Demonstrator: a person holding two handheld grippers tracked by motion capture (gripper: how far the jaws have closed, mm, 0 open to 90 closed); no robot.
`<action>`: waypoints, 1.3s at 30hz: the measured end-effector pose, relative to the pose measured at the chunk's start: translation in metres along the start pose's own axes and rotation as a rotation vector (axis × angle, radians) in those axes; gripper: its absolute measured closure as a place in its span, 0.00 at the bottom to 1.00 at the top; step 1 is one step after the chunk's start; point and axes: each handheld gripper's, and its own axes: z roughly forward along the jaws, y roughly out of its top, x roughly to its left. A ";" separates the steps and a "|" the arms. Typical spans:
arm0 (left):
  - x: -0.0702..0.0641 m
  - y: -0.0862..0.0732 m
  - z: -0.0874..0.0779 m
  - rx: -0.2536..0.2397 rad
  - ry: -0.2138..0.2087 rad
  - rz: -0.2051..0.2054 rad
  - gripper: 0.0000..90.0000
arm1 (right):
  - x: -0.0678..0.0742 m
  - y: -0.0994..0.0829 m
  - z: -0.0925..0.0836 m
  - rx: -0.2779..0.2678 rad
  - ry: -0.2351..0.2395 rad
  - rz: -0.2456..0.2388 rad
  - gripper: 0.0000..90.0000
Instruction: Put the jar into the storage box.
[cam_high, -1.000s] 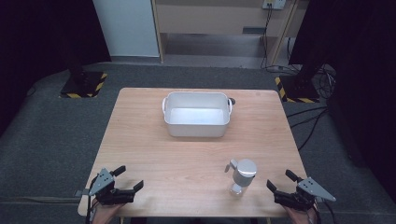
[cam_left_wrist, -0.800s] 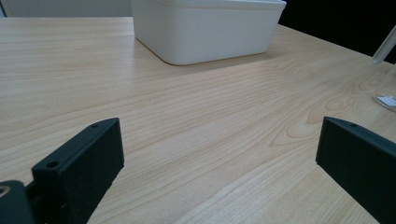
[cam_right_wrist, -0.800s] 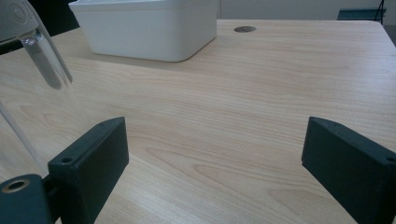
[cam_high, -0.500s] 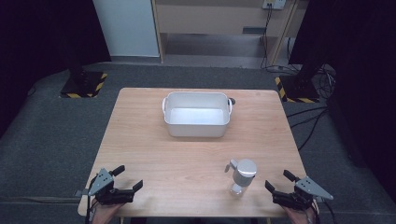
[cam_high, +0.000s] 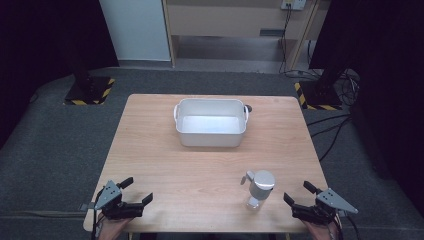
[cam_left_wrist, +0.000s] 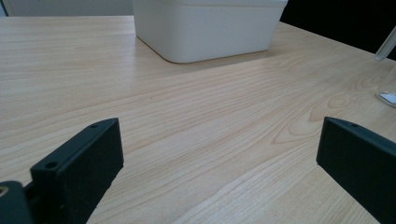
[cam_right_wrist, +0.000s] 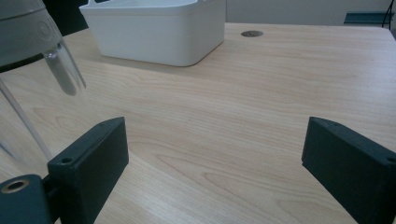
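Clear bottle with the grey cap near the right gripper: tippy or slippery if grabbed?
The clear bottle stands upright and looks taller than its base, so a sideways nudge could probably tip it. Its wall looks smooth and see-through in the right gripper view, so likely slippery. It appears empty, so probably light.

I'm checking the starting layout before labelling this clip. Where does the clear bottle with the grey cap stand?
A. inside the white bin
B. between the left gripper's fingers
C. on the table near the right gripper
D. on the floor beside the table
C: in the high view the bottle stands upright on the table just left of the right gripper, well short of the bin.
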 end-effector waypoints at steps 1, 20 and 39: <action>0.000 0.000 0.000 0.001 -0.001 0.000 0.00 | 0.000 0.002 -0.001 -0.002 0.001 -0.005 0.08; -0.002 0.000 0.003 0.021 -0.009 0.001 0.00 | 0.008 0.035 -0.020 -0.001 0.036 -0.054 0.08; -0.003 -0.001 0.004 0.040 -0.010 0.007 0.00 | 0.028 0.072 -0.038 -0.016 0.116 -0.095 0.09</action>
